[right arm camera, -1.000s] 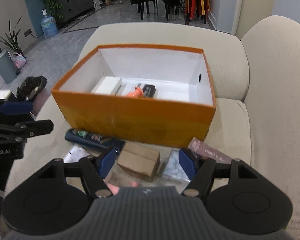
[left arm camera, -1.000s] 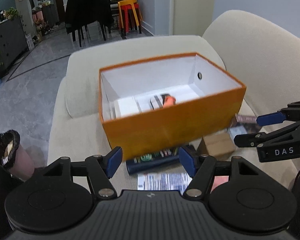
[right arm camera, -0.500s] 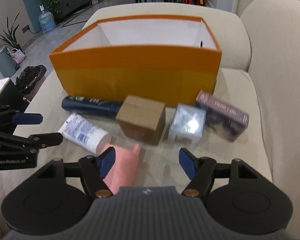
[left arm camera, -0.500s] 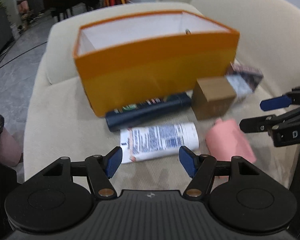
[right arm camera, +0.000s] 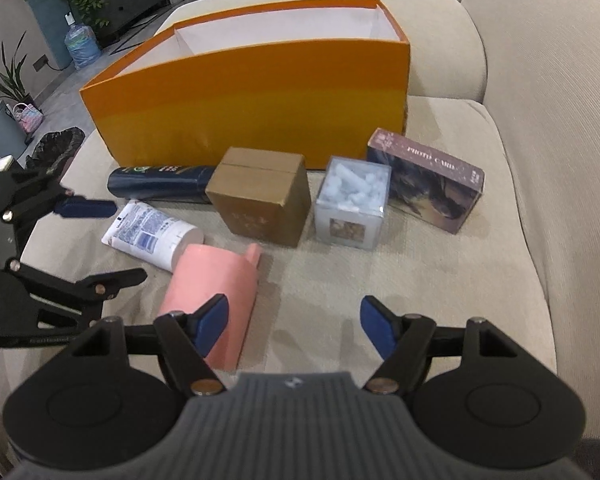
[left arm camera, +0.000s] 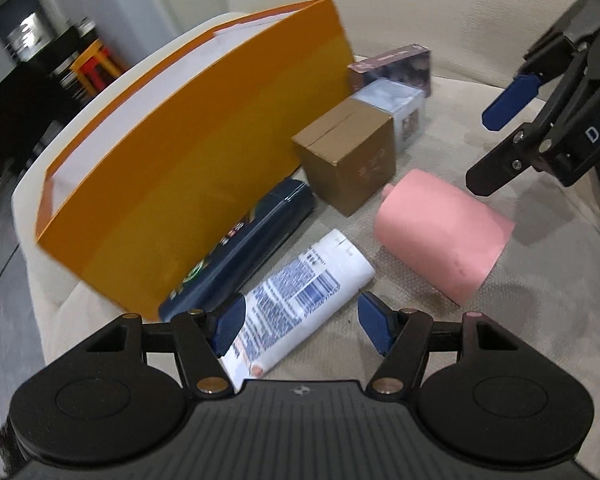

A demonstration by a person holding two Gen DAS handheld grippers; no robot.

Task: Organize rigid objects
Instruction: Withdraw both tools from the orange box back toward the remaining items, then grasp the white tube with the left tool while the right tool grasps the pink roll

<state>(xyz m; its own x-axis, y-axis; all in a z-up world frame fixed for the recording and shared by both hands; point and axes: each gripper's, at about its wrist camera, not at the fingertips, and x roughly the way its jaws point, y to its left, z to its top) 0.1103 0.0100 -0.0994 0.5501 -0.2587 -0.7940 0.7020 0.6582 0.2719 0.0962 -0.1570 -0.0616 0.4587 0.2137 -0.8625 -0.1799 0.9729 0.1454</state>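
Below my left gripper (left arm camera: 300,326), in front of orange box (left arm camera: 188,168), white tube (left arm camera: 300,300) is lying between apart jaws; looks light, squashy, slick — I'm aiming mid-body. Right gripper (right arm camera: 294,328) jaws, just been opening, are hanging apart w/ nothing between.

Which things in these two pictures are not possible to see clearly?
- Orange cardboard box: inside hidden by its front wall, both views.
- Dark blue tube: label blurred in left view, far end behind brown carton in right view.
- Pink roll: near end covered by right claw.
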